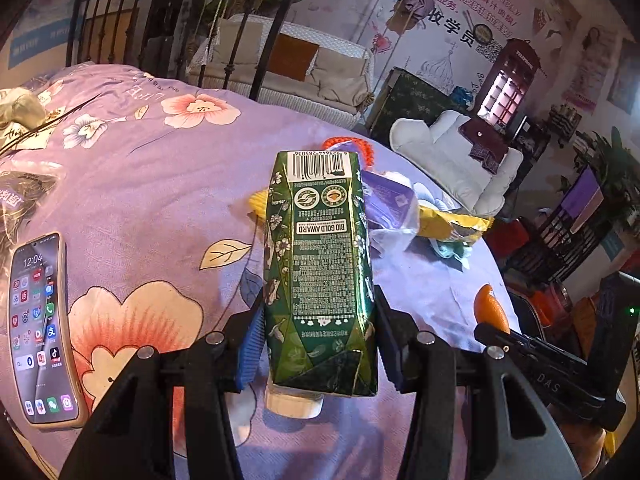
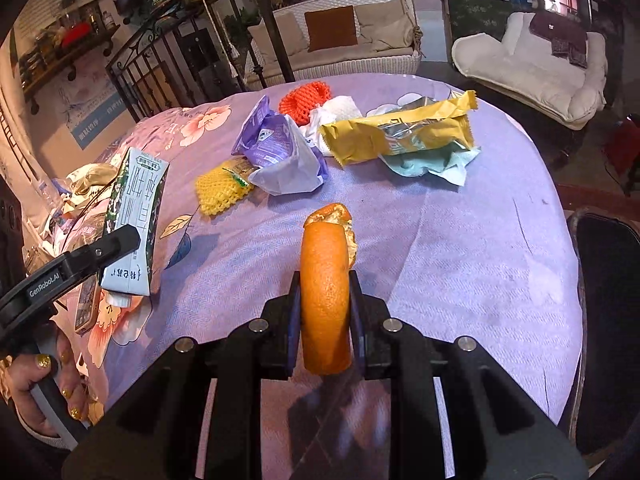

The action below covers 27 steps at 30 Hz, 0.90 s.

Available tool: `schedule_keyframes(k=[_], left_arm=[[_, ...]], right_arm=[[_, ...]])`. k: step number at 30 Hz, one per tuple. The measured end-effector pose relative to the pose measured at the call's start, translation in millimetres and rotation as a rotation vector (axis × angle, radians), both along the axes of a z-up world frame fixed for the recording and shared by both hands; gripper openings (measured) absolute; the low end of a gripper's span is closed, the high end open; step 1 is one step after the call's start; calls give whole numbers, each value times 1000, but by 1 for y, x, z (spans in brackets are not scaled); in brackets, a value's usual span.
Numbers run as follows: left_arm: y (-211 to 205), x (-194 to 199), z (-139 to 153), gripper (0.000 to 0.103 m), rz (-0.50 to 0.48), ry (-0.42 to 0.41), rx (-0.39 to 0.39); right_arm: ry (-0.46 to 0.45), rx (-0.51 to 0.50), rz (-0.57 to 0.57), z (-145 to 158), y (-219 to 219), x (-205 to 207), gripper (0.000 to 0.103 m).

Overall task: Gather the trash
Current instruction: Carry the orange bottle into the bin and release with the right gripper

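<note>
My left gripper (image 1: 318, 328) is shut on a green drink carton (image 1: 318, 256), held above the purple floral tablecloth (image 1: 152, 184); the carton also shows in the right wrist view (image 2: 134, 216). My right gripper (image 2: 325, 312) is shut on an orange peel (image 2: 325, 284), which also shows at the right of the left wrist view (image 1: 490, 308). More trash lies at the table's far side: a yellow wrapper (image 2: 400, 134), a purple and white bag (image 2: 280, 152), a yellow foam net (image 2: 220, 192), an orange foam net (image 2: 306, 102) and a pale green wrapper (image 2: 432, 162).
A phone (image 1: 42, 328) lies on the cloth at the left. More clutter (image 2: 80, 184) sits at the table's far left. A dark bin rim (image 2: 600, 304) is at the right table edge. A wicker bench (image 2: 340, 40) and a white cushioned chair (image 2: 532, 56) stand behind.
</note>
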State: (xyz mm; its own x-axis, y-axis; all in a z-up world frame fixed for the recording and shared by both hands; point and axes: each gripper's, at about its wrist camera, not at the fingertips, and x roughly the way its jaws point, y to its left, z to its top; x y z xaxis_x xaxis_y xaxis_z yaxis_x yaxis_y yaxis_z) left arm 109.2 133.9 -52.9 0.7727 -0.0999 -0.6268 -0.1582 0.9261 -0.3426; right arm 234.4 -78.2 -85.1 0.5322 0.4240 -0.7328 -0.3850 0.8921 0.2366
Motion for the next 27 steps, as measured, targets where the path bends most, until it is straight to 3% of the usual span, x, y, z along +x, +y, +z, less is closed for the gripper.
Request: schedule_keyframes(k=[16,27], left_arm=[[-107,13,6,49,-280,-66,32],[-177,28,8,49,-472,-93,49]], right_arm=[[-95,37,-309,12,-115,-33,22],[-71,-10,-519,1,-201,-35,22]])
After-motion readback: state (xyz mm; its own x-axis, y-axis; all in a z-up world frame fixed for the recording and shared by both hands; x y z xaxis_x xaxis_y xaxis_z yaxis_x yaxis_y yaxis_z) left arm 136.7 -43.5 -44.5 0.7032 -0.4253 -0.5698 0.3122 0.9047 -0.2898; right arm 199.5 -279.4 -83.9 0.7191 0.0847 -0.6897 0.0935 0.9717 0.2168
